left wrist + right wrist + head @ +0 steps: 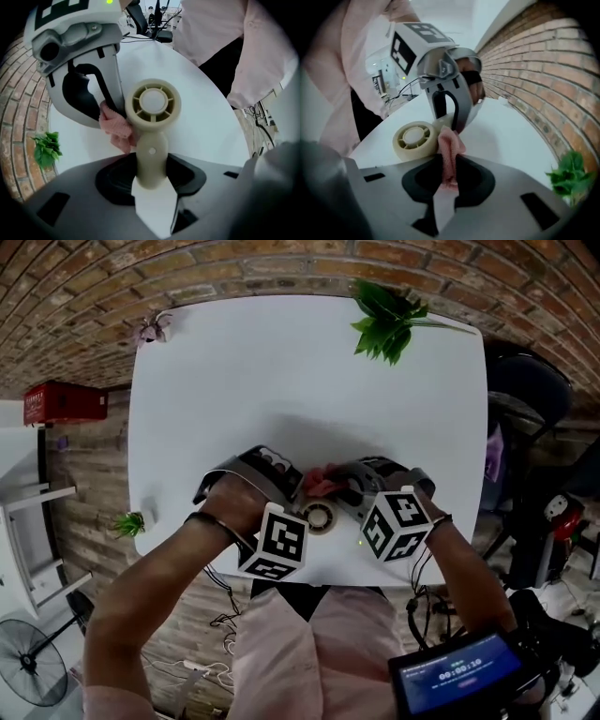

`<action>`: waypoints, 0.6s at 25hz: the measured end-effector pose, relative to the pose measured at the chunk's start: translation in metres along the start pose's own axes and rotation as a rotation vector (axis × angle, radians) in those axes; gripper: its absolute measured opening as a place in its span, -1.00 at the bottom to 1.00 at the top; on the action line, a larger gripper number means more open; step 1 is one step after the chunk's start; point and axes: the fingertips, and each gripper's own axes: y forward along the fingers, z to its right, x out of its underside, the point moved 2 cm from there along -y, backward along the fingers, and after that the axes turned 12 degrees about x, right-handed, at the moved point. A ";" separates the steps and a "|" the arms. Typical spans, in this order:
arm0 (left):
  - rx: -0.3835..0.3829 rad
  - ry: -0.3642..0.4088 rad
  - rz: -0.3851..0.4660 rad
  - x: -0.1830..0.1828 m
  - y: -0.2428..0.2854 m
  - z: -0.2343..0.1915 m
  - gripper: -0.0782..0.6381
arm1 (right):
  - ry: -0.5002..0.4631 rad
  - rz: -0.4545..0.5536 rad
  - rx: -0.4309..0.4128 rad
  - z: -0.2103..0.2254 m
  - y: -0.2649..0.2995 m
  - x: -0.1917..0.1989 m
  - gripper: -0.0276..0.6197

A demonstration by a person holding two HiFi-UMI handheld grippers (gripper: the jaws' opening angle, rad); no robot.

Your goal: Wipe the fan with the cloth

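Note:
A small beige hand fan point(319, 517) is near the front edge of the white table point(281, 381). In the left gripper view its round head point(152, 104) faces the camera and its handle point(151, 161) runs back between the jaws. My left gripper point(151, 183) is shut on that handle. A pink cloth point(449, 154) is pinched in my right gripper point(447, 180), which is shut on it. The cloth point(117, 129) touches the side of the fan head point(415, 138). In the head view the two grippers, left point(267, 472) and right point(361, 486), stand close together with the cloth point(319, 482) between them.
A green leafy sprig point(389, 320) lies at the table's far right corner, a small pink flower point(150, 331) at the far left. A small green plant point(128, 523) sits by the left front edge. A dark chair point(525, 390) stands at the right, and a floor fan point(33, 662) at the lower left.

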 end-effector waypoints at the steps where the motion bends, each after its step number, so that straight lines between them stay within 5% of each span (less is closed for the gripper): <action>1: 0.001 0.010 -0.006 -0.001 0.000 0.000 -0.24 | -0.069 0.016 -0.020 -0.003 0.000 -0.001 -0.74; 5: 0.005 0.048 -0.038 -0.001 0.000 0.002 -0.24 | -0.341 0.063 -0.077 -0.011 0.001 -0.006 -0.75; 8: 0.010 0.045 -0.044 0.001 0.000 0.002 -0.24 | -0.458 0.068 -0.098 -0.016 0.002 -0.007 -0.75; 15: 0.010 -0.027 -0.001 0.002 0.001 0.001 -0.24 | -0.367 0.049 -0.100 -0.027 -0.013 0.010 -0.75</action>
